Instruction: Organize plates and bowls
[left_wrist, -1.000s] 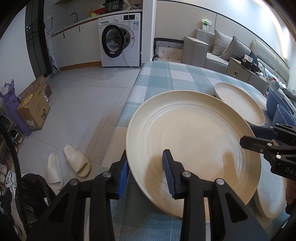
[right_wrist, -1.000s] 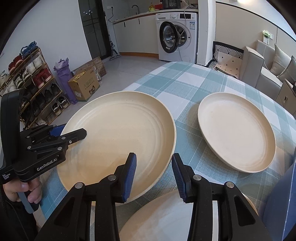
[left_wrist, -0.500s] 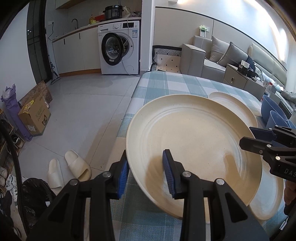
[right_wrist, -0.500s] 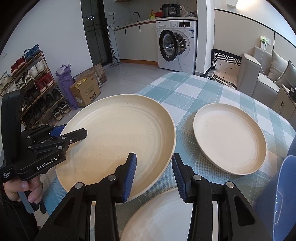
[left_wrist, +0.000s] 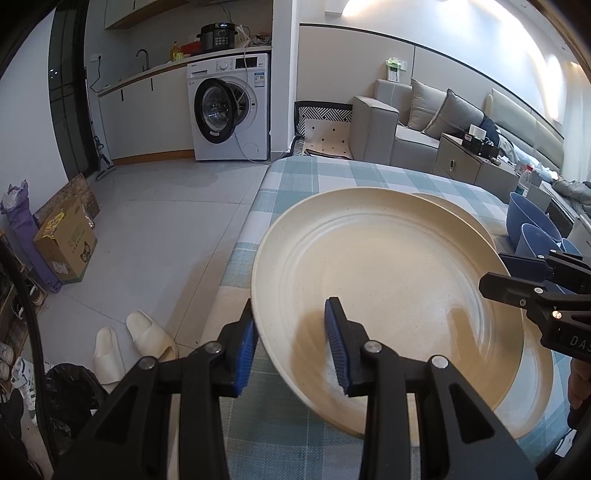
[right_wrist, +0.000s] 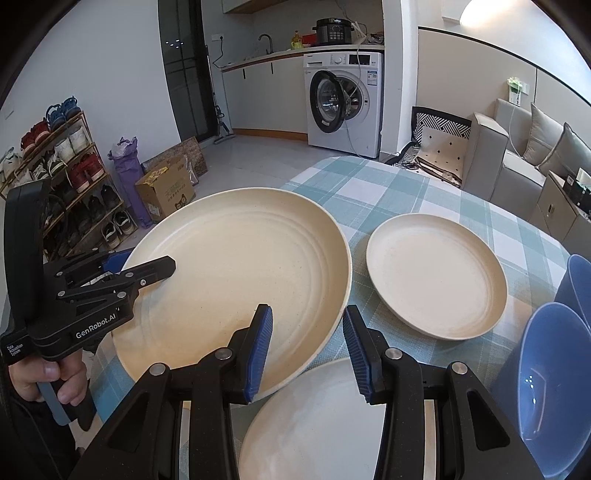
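Note:
A large cream plate (left_wrist: 388, 295) (right_wrist: 236, 280) is held tilted above the checked tablecloth (right_wrist: 399, 192). My left gripper (left_wrist: 291, 343) is shut on its near rim, one finger under and one inside. My right gripper (right_wrist: 306, 343) straddles the plate's right rim, one finger over the plate and one outside; whether it grips is unclear. A second cream plate (right_wrist: 436, 277) lies on the table to the right. A third cream plate (right_wrist: 317, 417) lies under my right gripper. Blue bowls (right_wrist: 550, 376) (left_wrist: 532, 221) stand at the right edge.
The table's left edge (left_wrist: 236, 251) drops to a tiled floor with slippers (left_wrist: 129, 343) and a cardboard box (left_wrist: 66, 240). A washing machine (right_wrist: 343, 107) and a sofa (left_wrist: 417, 125) stand beyond the table. A shoe rack (right_wrist: 62, 162) is at the far left.
The large plate has risen off the table and tilted up with both grippers. The far plate and the blue bowls now show lower and farther away.

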